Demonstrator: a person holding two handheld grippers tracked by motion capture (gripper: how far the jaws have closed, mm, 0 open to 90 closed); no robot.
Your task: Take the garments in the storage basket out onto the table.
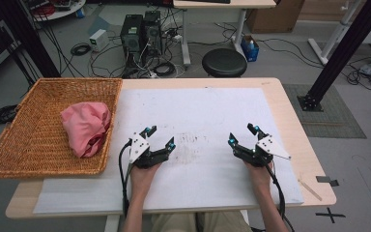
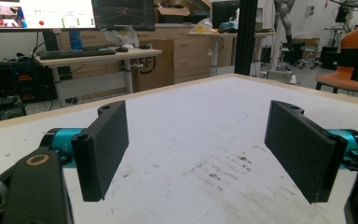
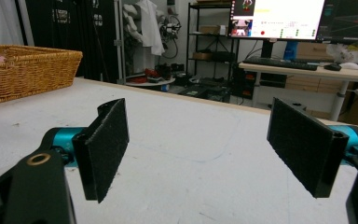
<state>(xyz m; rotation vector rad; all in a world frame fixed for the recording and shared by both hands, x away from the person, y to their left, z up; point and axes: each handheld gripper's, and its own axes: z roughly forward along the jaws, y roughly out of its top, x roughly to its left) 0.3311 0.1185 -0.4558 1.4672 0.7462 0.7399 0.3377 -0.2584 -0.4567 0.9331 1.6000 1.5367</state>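
Both your grippers sit low in the frame on the white mat [image 1: 203, 111], jaws spread wide and empty: left gripper [image 1: 160, 137] at lower centre-left, right gripper [image 1: 242, 134] at lower centre-right. Looks like a pause between steps, nothing in hand. One pink cloth [image 1: 86, 127] lies bunched in the one wicker basket [image 1: 24, 145] at the left of the frame. Next, I'd judge, your left gripper swings left over the basket rim to pinch that cloth.
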